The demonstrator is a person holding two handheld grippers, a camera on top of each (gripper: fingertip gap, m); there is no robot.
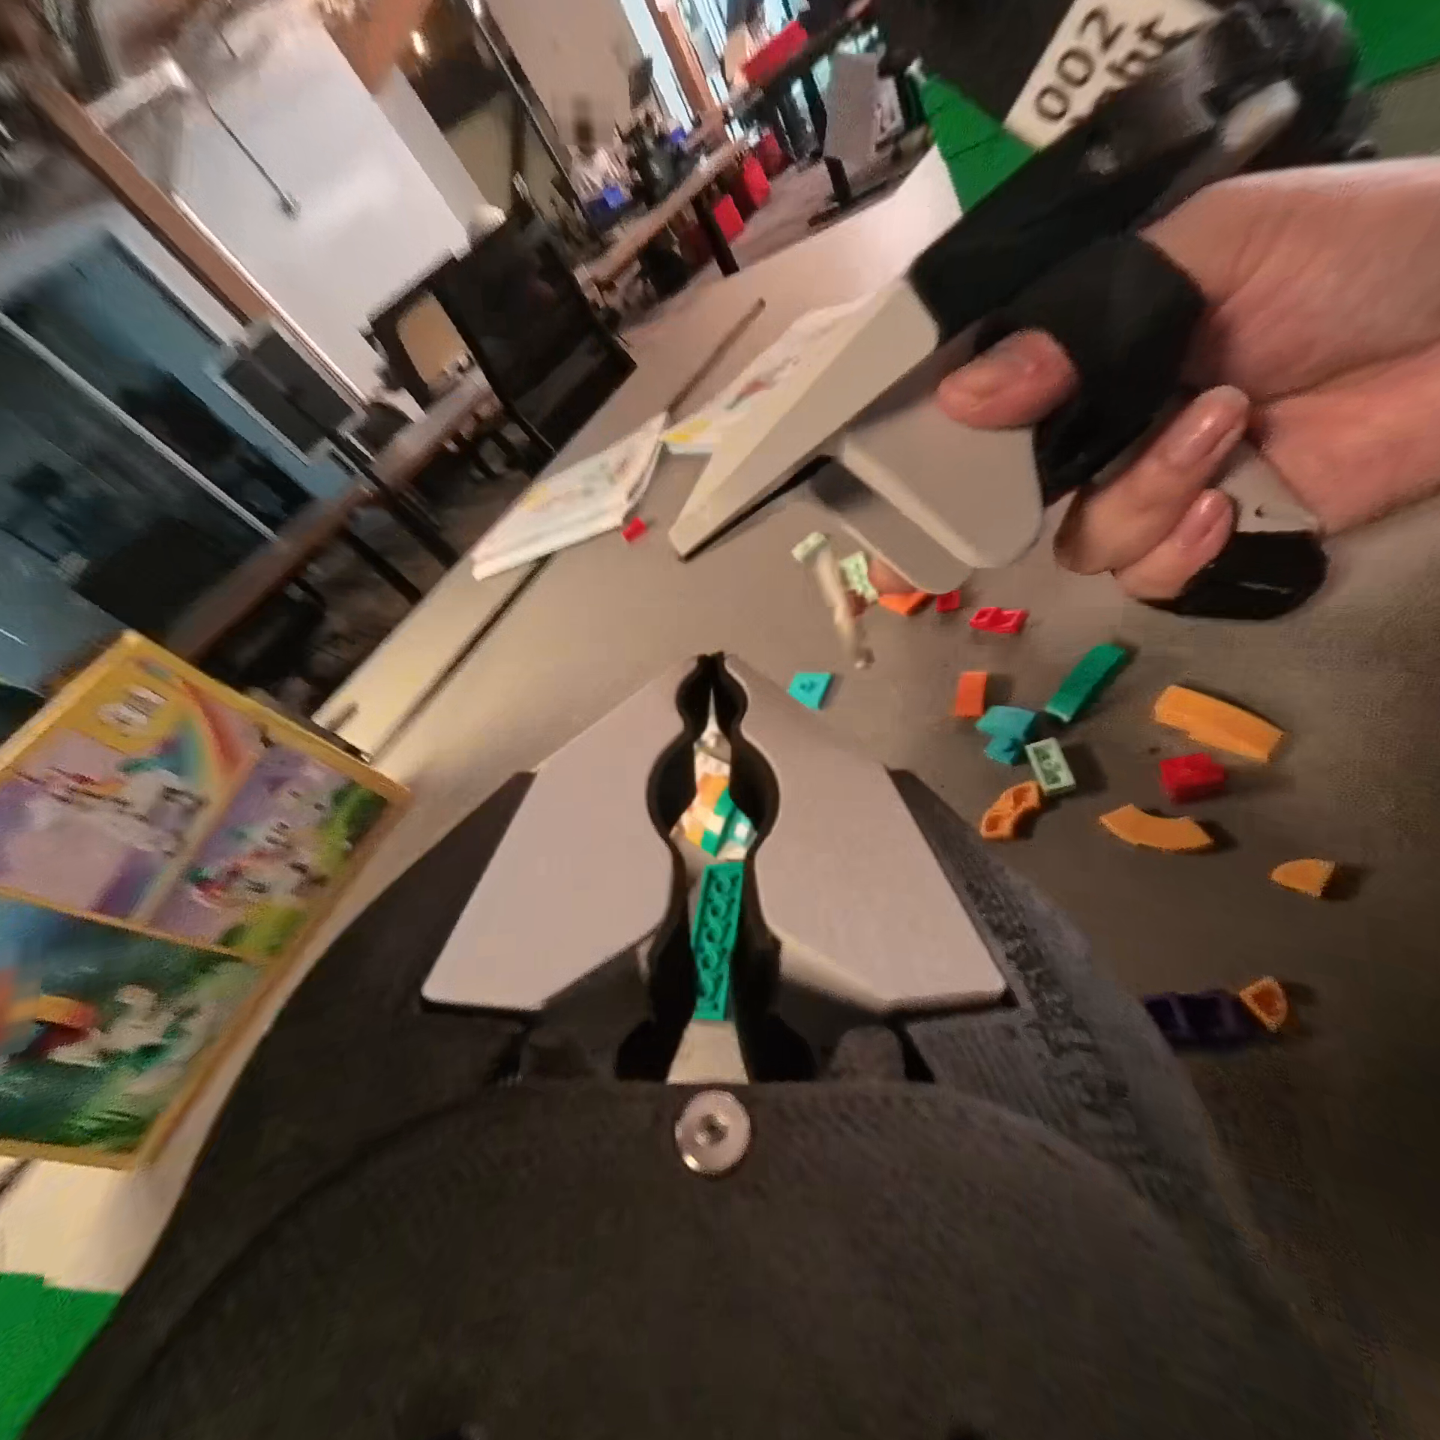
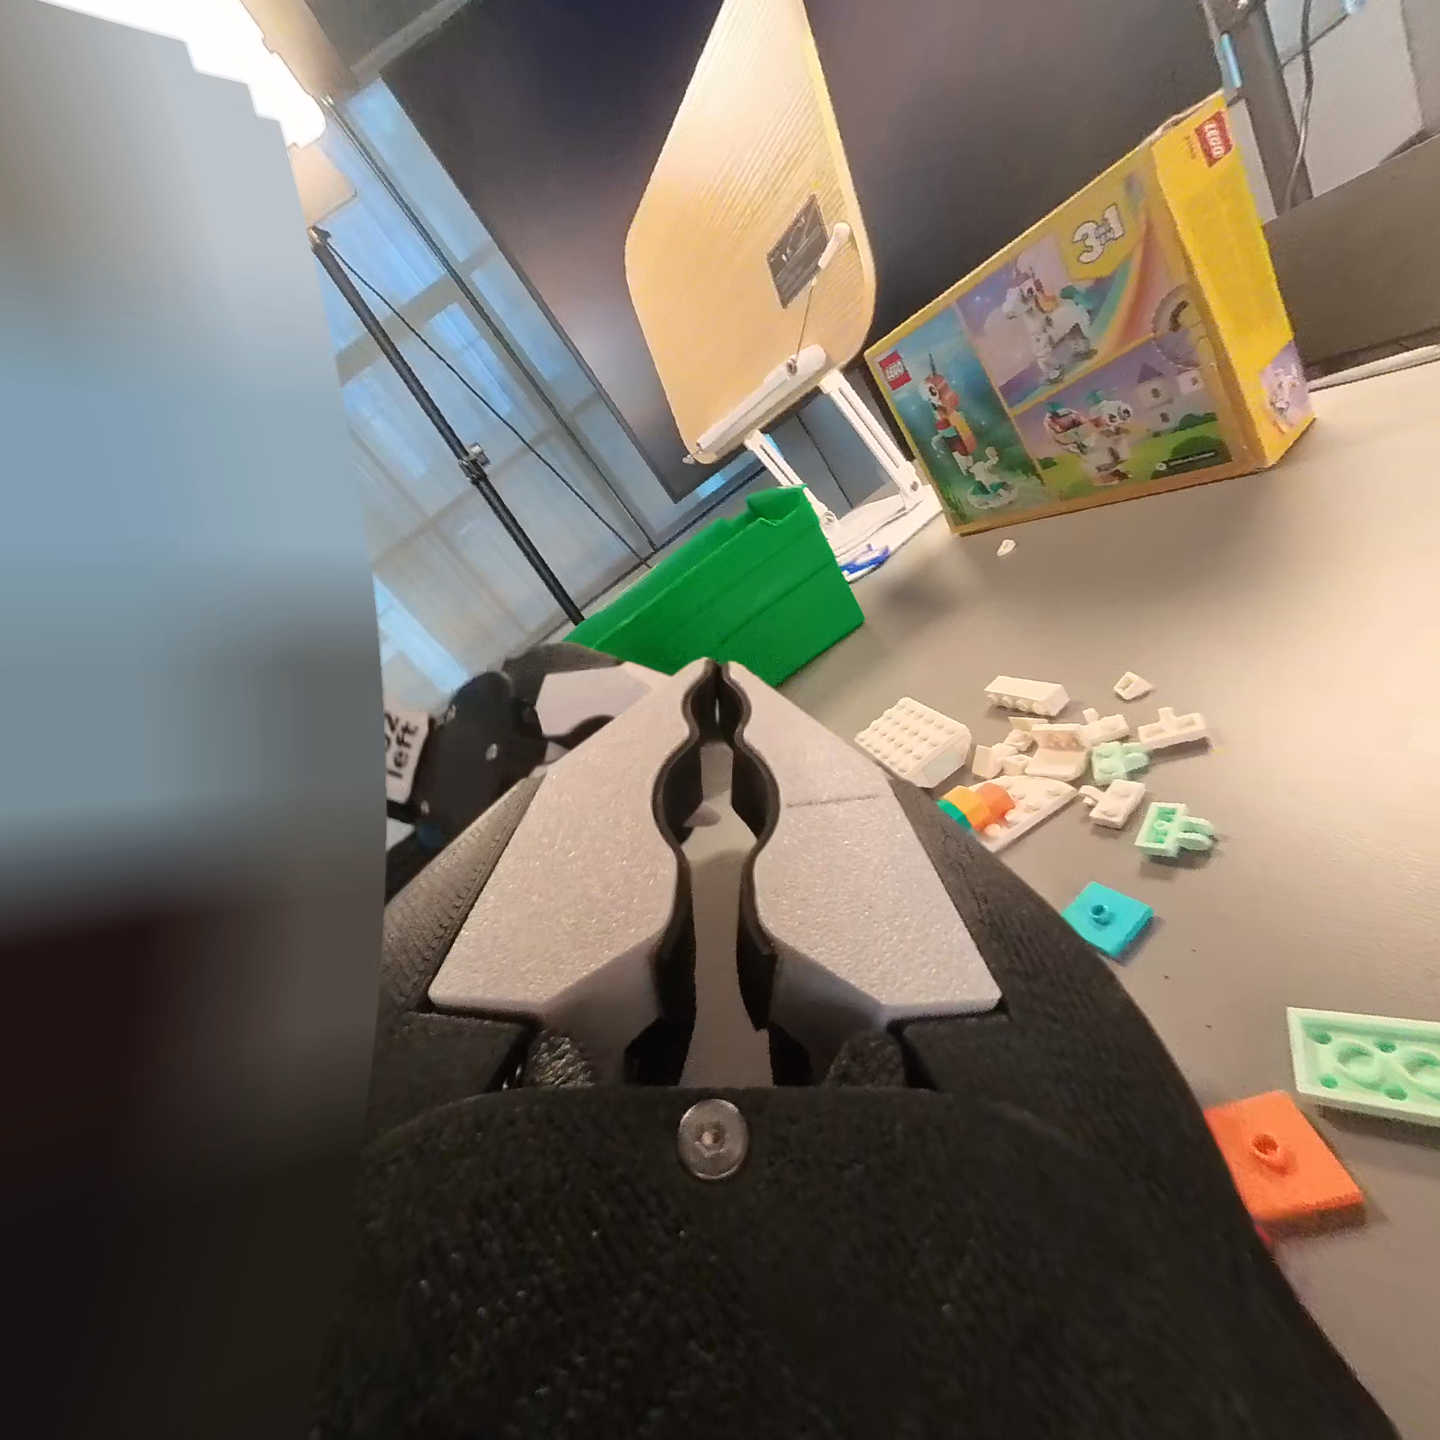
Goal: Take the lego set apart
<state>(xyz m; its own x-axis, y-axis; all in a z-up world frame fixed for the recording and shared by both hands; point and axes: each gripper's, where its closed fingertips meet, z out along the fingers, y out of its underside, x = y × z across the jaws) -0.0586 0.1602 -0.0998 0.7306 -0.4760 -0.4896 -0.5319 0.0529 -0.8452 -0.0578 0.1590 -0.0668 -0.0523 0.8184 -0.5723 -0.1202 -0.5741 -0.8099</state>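
Note:
My left gripper (image 1: pixel 713 674) is shut on a small lego assembly (image 1: pixel 717 935): a teal studded plate with white, orange and teal bricks on its far end, held above the grey table (image 1: pixel 592 701). My right gripper (image 2: pixel 717 678) is shut and I see nothing between its tips. In the left wrist view a hand holds it at the upper right (image 1: pixel 686 541), over a blurred mint and white piece (image 1: pixel 838 580). Loose bricks lie on the table: orange curved pieces (image 1: pixel 1215 721), a red brick (image 1: pixel 1188 775), white pieces (image 2: pixel 1013 748), a mint plate (image 2: pixel 1371 1067) and an orange plate (image 2: pixel 1286 1153).
The yellow lego box (image 2: pixel 1091 351) stands on the table; it shows at the left in the left wrist view (image 1: pixel 156 896). A green bin (image 2: pixel 740 592) sits at the table's edge. Instruction booklets (image 1: pixel 577 499) lie at the far side. A teal tile (image 2: pixel 1106 915) lies near my right gripper. Less than 4 cm separates the two grippers' tips.

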